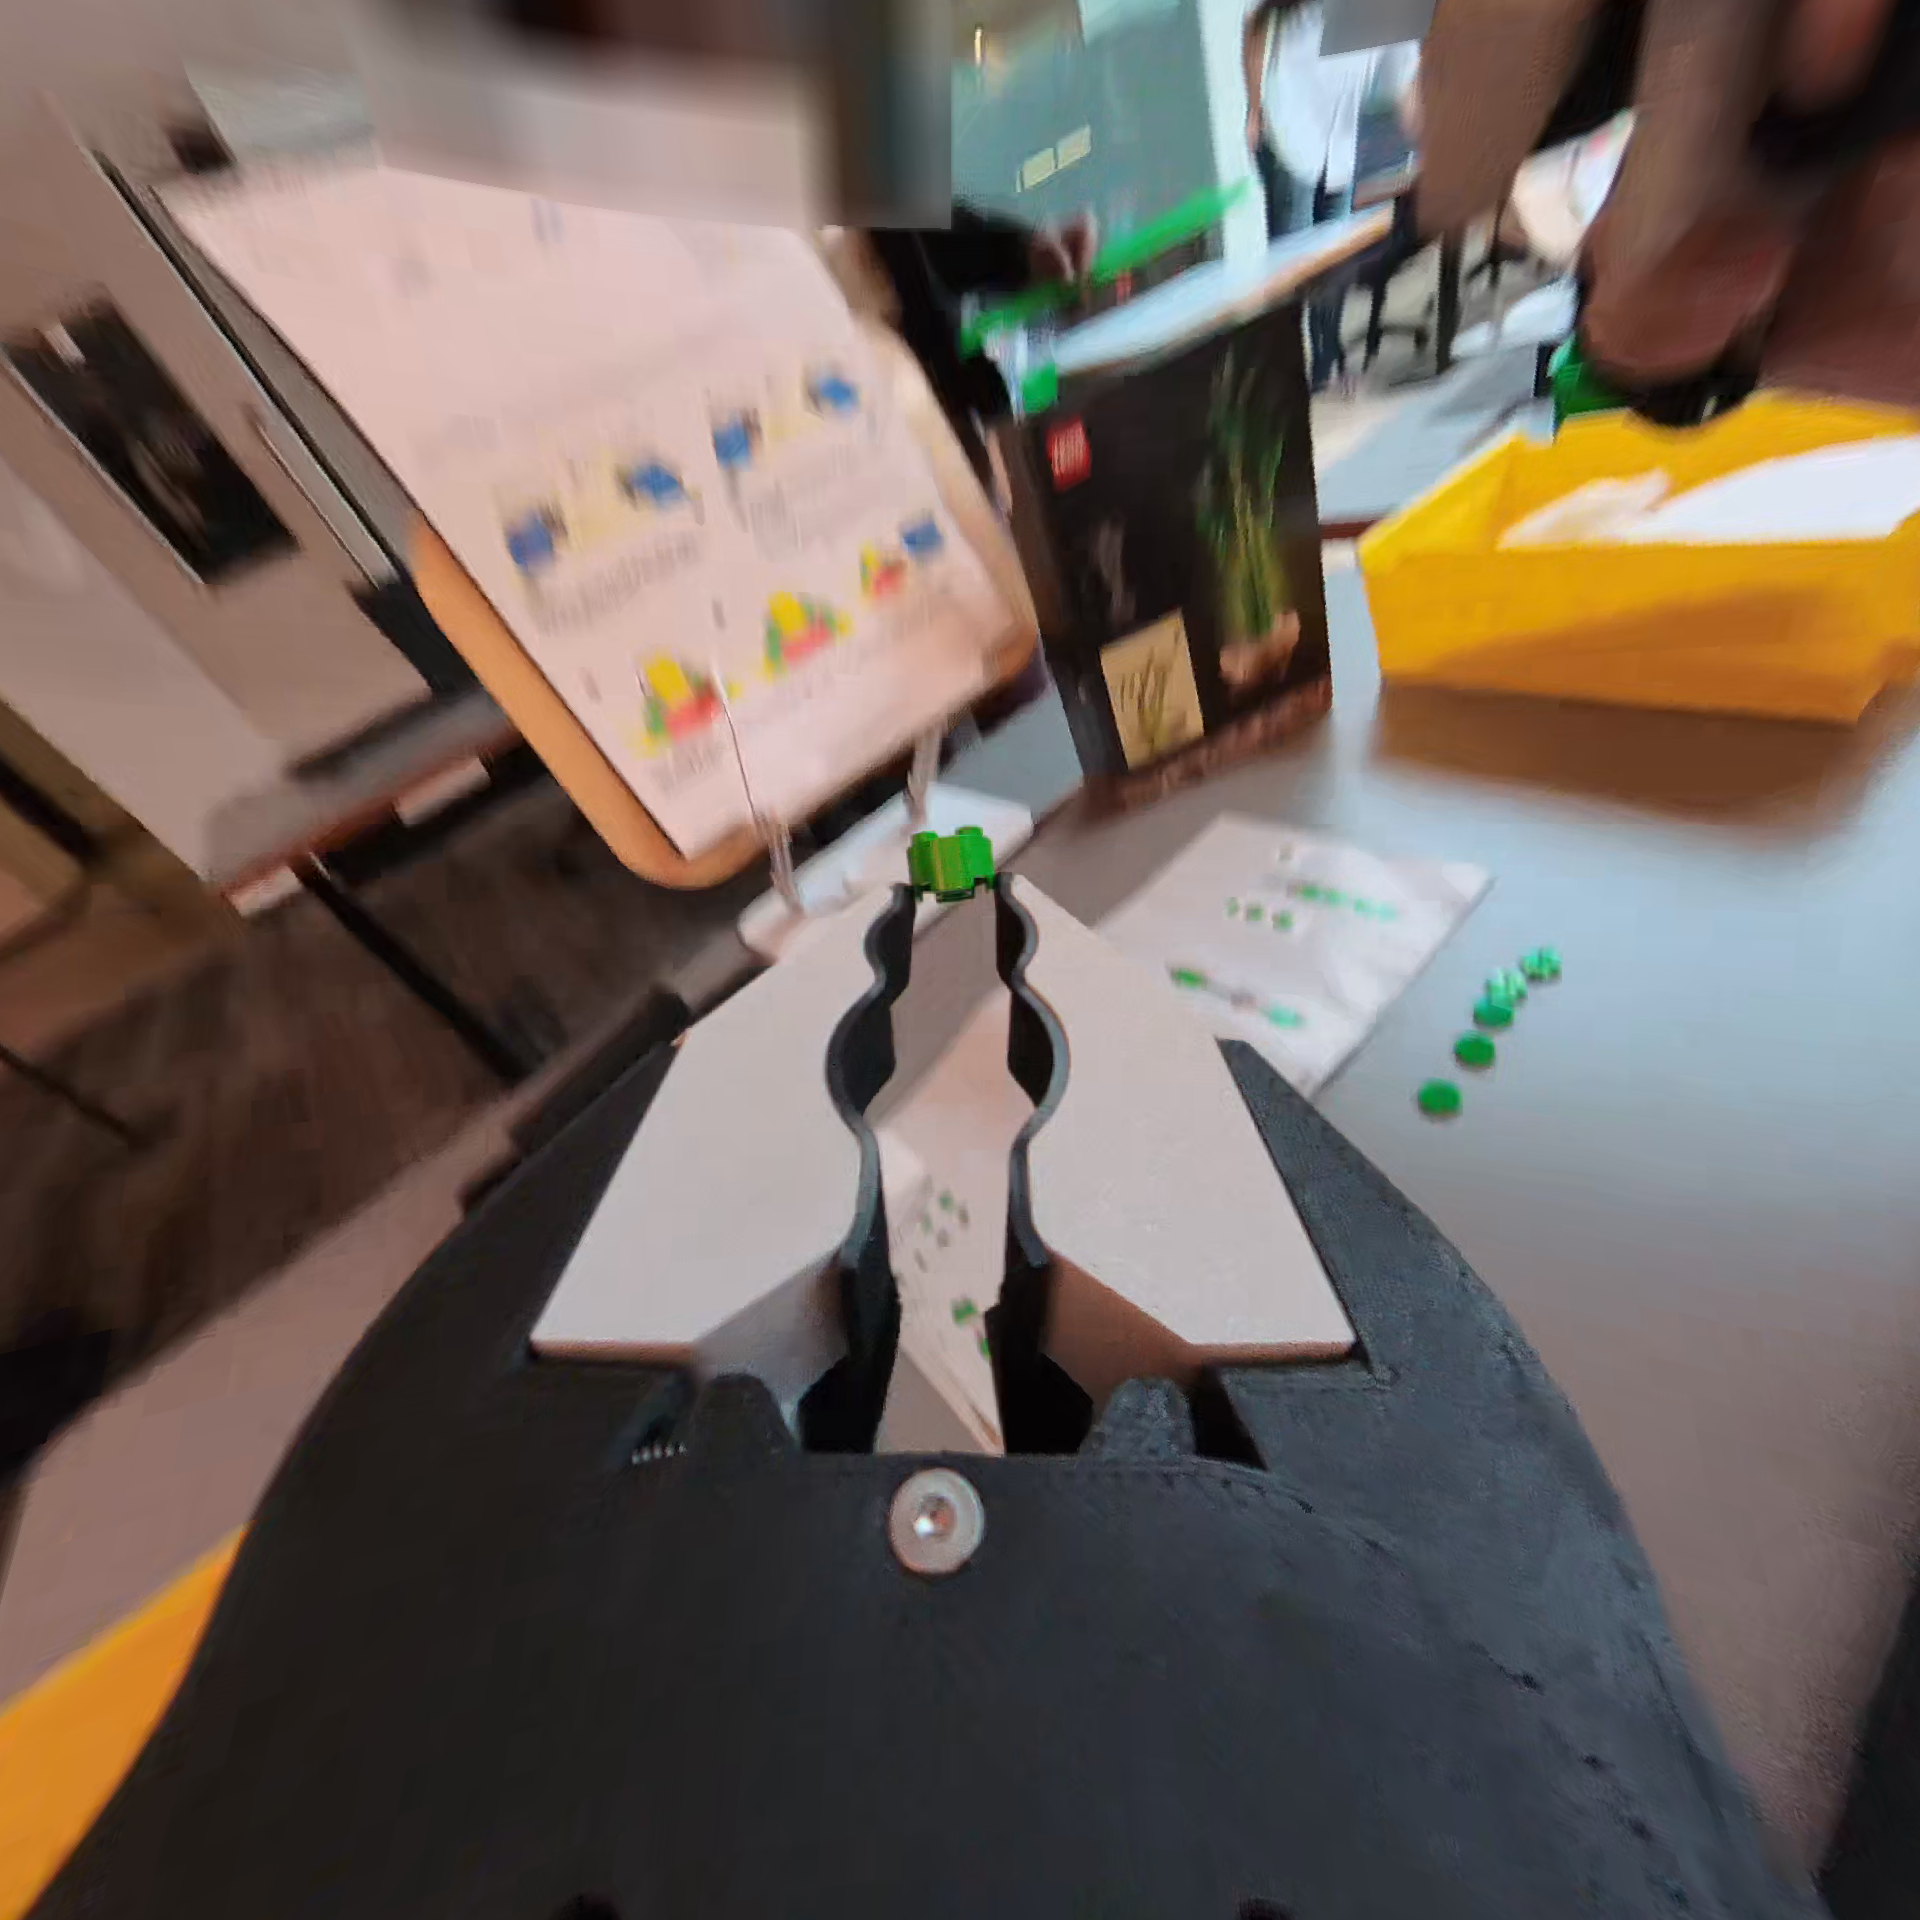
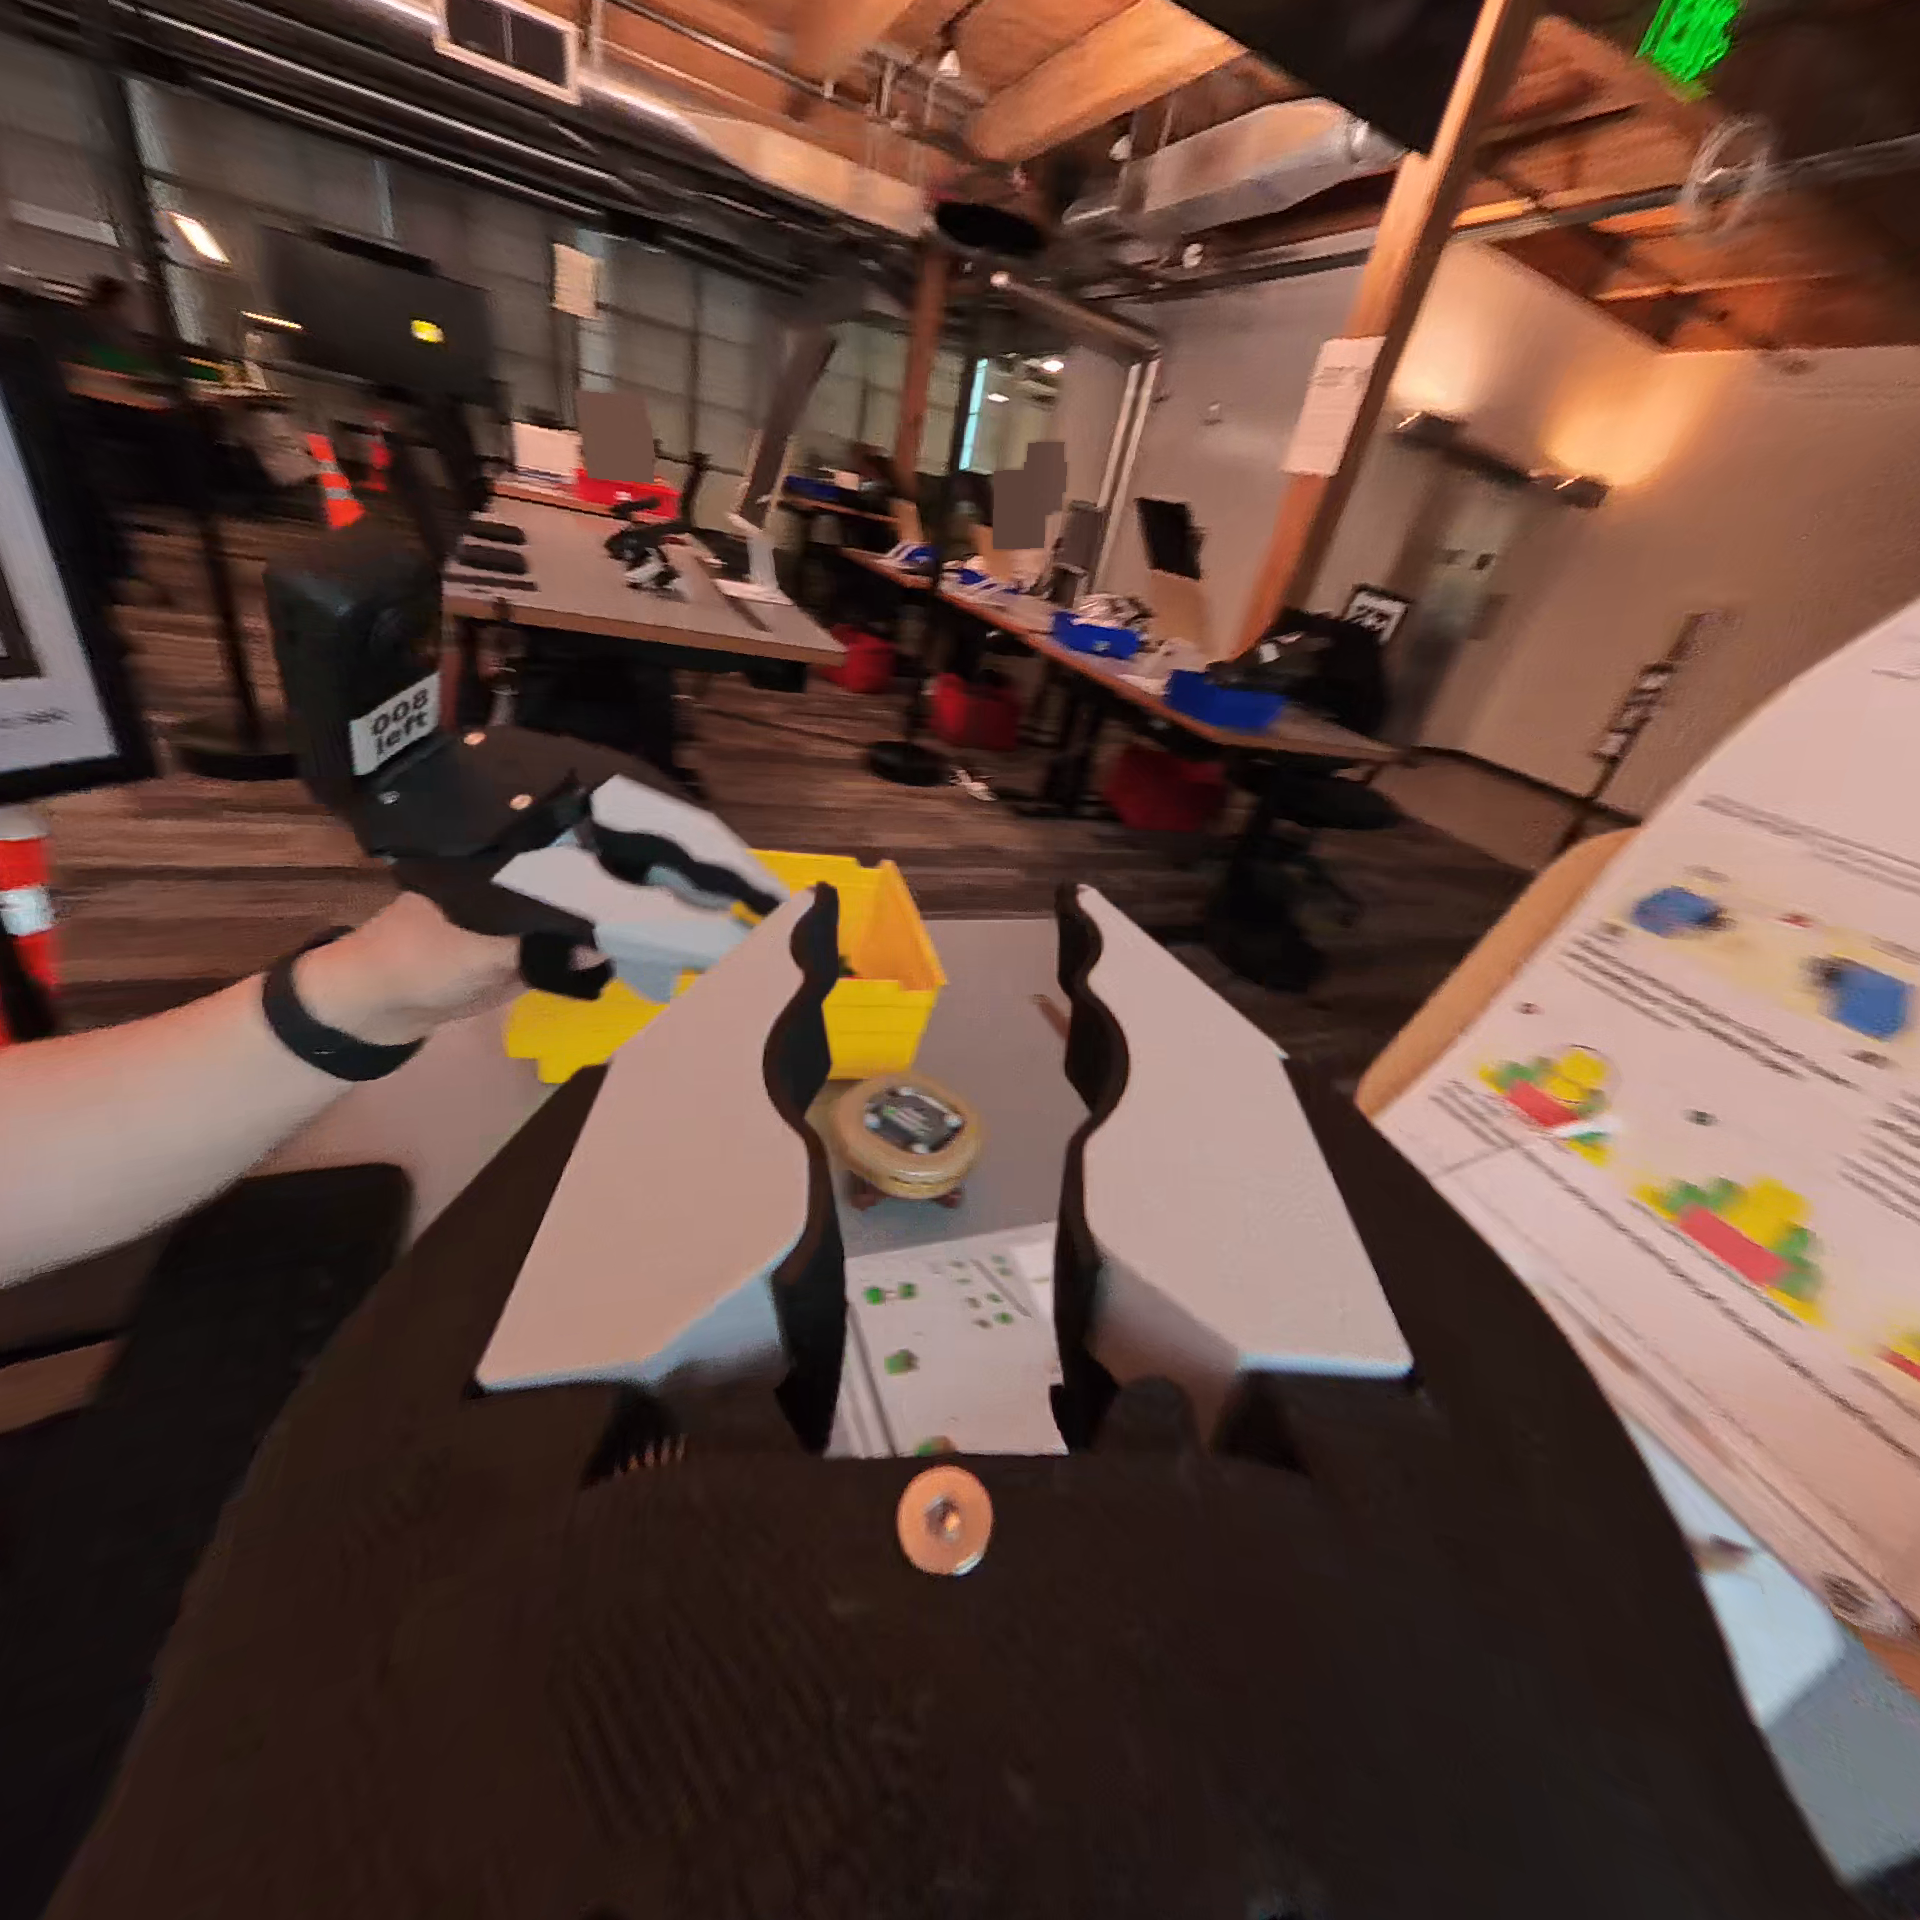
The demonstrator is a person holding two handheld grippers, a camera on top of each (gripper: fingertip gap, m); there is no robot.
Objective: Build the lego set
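Observation:
In the left wrist view my left gripper [image 1: 951, 885] is shut on a small green lego piece [image 1: 951, 864], pinched at the fingertips and held above the table. It also shows in the right wrist view [image 2: 764, 902], held by a hand beside the yellow bin [image 2: 899, 971]. My right gripper [image 2: 948, 914] is open and empty, above a round tan lego pot base with a dark top [image 2: 906, 1138] that stands on the table. An open instruction booklet [image 2: 951, 1330] lies in front of the pot base. Several small green round pieces [image 1: 1488, 1023] lie in a row on the table.
A tilted board with building pictures [image 1: 665, 499] stands at the back, and shows on the right in the right wrist view [image 2: 1662, 1143]. A dark lego box [image 1: 1174, 582] stands behind the booklet [image 1: 1299, 935]. The yellow bin [image 1: 1579, 623] holds white bags. A hand [image 1: 1683, 239] is upper right. Left tips to right tips: about 15 centimeters.

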